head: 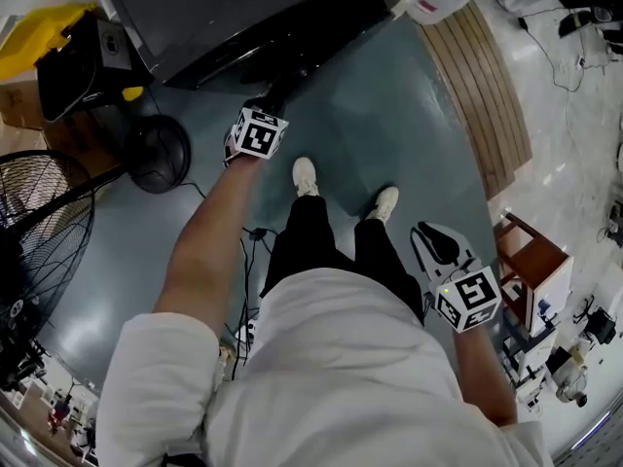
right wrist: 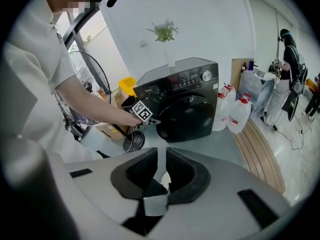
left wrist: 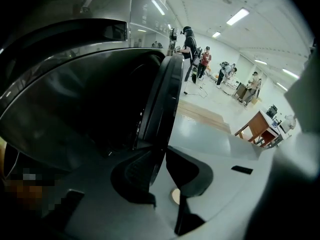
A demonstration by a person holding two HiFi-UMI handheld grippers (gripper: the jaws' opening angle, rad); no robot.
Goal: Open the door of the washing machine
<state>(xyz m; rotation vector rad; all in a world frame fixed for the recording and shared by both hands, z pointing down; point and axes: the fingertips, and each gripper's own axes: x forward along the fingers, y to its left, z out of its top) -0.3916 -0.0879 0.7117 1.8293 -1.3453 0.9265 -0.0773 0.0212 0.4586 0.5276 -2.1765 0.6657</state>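
We stand on the blue-grey floor [head: 389, 115] in front of the dark washing machine [right wrist: 185, 89], a claw in each hand. Our left arm reaches forward to the front of the machine. In the left gripper view, the left claw [left wrist: 161, 156] is closed on the rim of the round door [left wrist: 162, 99], with one pad on each side of the edge. The door is seen edge-on here and stands ajar, swung out from the dark opening at its left, with the bright room showing past it on the right.

Our right claw [right wrist: 161, 156] hangs low by our right hip, well apart from the machine. It points toward the machine across the floor, and its pads leave only a narrow gap with nothing between them.

Two white jugs [right wrist: 240, 111] with red caps stand just beside the machine's right side. A strip of wooden slats [head: 487, 86] runs along the floor past them. On the other side, a large wire-guard fan [head: 39, 222] stands near the machine, and a small dark round fan [head: 161, 154] sits on the floor between them. A yellow thing [head: 39, 32] lies behind the machine's left corner, and a green sprig [right wrist: 165, 31] rises above its top.
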